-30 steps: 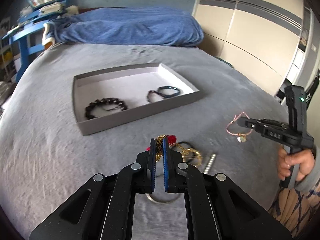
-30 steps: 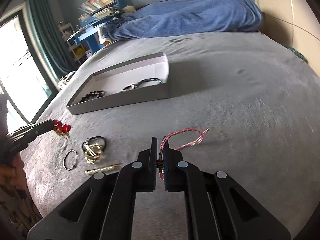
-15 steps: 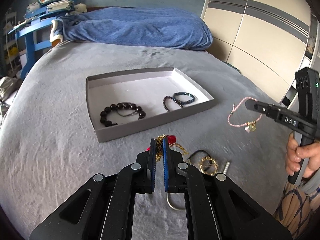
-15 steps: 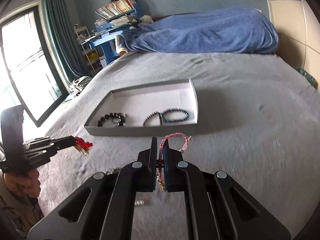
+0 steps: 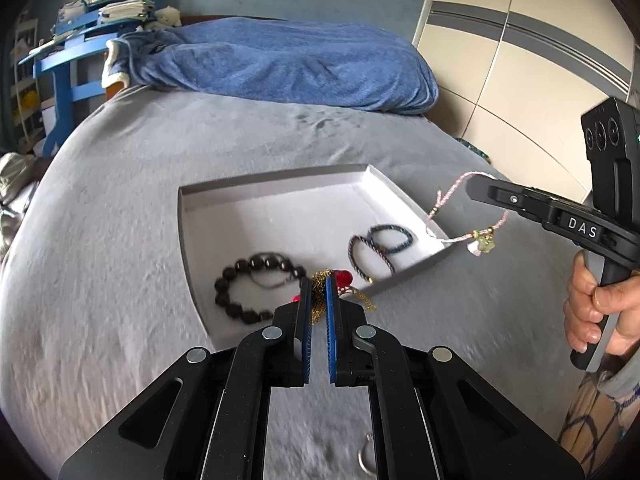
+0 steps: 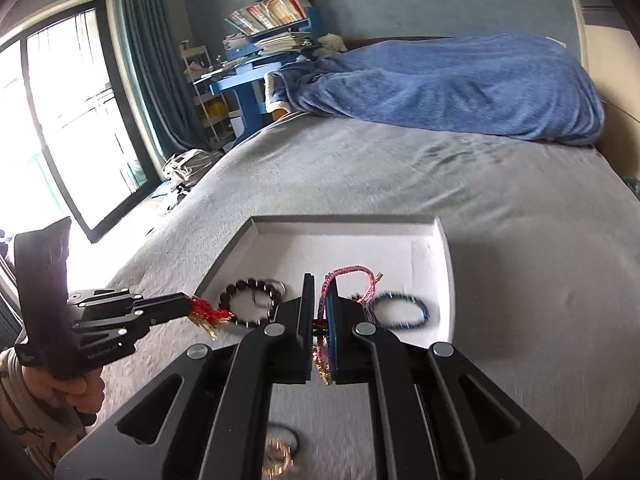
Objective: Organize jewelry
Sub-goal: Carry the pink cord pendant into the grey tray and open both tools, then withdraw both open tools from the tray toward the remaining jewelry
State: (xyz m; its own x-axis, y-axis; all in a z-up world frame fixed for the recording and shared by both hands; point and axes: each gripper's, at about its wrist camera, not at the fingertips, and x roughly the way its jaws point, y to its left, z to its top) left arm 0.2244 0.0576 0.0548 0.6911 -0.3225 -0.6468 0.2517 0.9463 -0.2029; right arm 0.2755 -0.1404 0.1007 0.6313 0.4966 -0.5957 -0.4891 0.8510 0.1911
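A: What am I carrying on the right?

B: I see the pink cord bracelet (image 6: pixel 351 273) pinched between the fingers of my right gripper (image 6: pixel 319 292). Its loop arches up past the fingertips, and a small charm hangs below the jaws. From the left wrist camera the same bracelet (image 5: pixel 452 194) dangles off the right gripper (image 5: pixel 476 188), over the near right corner of the grey tray (image 5: pixel 280 182).

A: And the left?

B: My left gripper (image 5: pixel 319 286) is clenched on the gold chain with red beads (image 5: pixel 336 280). The chain bunches between the blue pads and spills out to the right of the tips. Seen from the right wrist, that gripper (image 6: pixel 188 303) sits to the left of my right one, beside the tray's (image 6: pixel 340 220) near left edge, with the red and gold tassel (image 6: pixel 208 316) hanging off its tip.

A: What lies ahead of the tools?

B: 3 bracelets already rest in the tray: a black bead bracelet (image 5: pixel 252 280) just beyond the left fingertips, then a dark braided one (image 5: pixel 368 256) overlapping a blue bead one (image 5: pixel 394 236) to its right. Close under the left gripper a silver ring (image 5: pixel 366 460) lies on the grey bedspread (image 5: pixel 120 220). A blue blanket (image 5: pixel 288 64) is heaped at the far end, and the person's hand (image 5: pixel 600 308) grips the right handle.
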